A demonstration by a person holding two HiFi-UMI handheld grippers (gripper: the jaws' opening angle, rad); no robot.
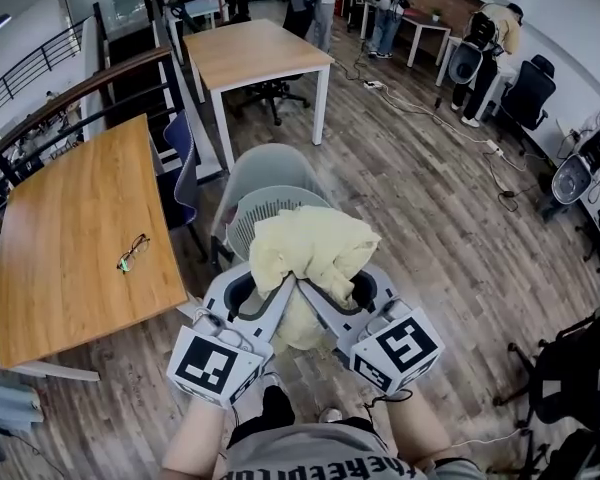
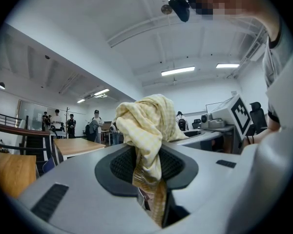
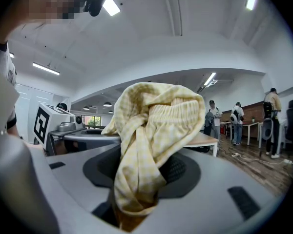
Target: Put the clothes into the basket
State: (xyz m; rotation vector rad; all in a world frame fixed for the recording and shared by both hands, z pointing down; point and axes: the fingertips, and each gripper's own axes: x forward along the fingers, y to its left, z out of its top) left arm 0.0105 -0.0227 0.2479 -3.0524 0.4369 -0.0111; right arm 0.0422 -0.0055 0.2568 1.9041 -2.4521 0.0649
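1. The left gripper and the right gripper each pinch a fold of the yellow checked garment, so the bundle stays gathered between them.
2. It hangs over the near rim of the basket, probably ready to drop in.

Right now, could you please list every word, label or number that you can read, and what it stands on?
Nothing can be read with certainty.
Person's shirt: a row of block letters, upside down and cut off by the picture's edge; unreadable.
Marker cubes: black-and-white square patterns only, no words.
Tag in the yellow garment: too blurred to read.
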